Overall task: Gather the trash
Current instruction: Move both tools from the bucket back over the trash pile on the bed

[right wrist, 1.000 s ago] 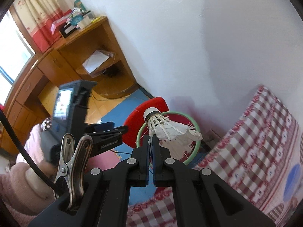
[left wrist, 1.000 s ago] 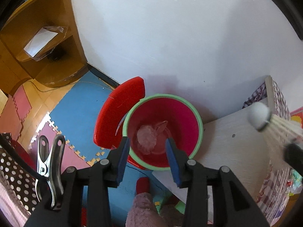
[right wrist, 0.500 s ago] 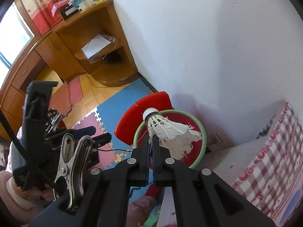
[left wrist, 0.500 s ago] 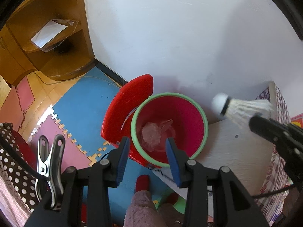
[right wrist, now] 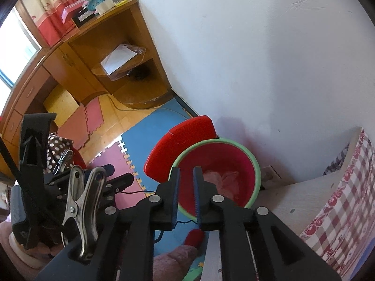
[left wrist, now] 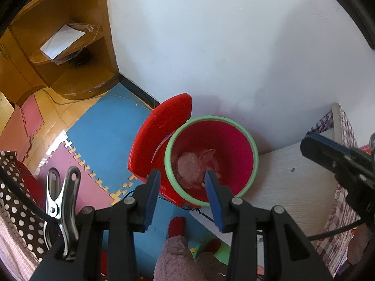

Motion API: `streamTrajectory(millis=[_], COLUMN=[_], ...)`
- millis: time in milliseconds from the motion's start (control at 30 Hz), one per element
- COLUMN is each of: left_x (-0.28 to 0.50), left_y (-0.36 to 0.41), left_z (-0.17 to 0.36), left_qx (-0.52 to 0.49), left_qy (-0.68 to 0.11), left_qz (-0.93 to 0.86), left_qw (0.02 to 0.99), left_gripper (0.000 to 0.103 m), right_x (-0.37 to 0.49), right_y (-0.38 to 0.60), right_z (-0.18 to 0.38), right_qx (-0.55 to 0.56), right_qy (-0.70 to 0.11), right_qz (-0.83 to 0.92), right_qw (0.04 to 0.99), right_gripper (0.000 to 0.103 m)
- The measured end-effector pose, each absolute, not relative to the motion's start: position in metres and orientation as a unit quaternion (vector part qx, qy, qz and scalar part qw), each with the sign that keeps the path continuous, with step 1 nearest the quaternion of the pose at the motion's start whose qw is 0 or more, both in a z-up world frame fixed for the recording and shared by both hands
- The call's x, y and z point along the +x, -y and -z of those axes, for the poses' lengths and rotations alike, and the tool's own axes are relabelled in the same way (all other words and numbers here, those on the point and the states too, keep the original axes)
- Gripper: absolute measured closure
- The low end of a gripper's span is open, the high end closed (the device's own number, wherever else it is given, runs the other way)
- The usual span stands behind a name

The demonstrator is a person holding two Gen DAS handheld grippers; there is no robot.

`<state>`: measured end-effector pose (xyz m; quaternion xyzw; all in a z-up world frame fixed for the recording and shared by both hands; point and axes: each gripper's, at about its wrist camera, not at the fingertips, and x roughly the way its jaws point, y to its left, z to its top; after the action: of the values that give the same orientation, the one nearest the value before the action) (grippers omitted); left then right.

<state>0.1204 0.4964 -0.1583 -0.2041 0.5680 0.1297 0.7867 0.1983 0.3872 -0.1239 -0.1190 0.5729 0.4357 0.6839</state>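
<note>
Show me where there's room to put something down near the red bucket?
The pale wooden board right of the red bucket is bare up to the checkered cloth. The blue floor mat left of the red lid is open too. It's crowded under the tongs, where slippers sit by the bucket's base.

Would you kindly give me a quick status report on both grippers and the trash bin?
Left gripper open, empty, above the bin. Right gripper open, empty. Red bin uncovered, crumpled trash inside. No shuttlecock in view. Nothing blocking.
</note>
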Motion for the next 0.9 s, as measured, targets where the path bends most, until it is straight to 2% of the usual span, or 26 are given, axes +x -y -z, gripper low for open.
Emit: streamTrajectory(millis=[200, 900], left_x=[0.122, 0.086], left_y=[-0.491, -0.465], left_z=[0.152, 0.075], left_qx=[-0.196, -0.159], left_qy=[-0.567, -0.546], left_qz=[-0.121, -0.118], left_qw=[0.791, 0.814], left_gripper=[0.062, 0.062], right_x=[0.195, 0.161], right_y=[-0.384, -0.331], right_z=[0.119, 0.044], right_qx=[-0.11, -0.038], right_qy=[-0.576, -0.545], right_qz=[-0.422, -0.433], right_qw=[0.691, 0.717], right_gripper=[0.081, 0.081])
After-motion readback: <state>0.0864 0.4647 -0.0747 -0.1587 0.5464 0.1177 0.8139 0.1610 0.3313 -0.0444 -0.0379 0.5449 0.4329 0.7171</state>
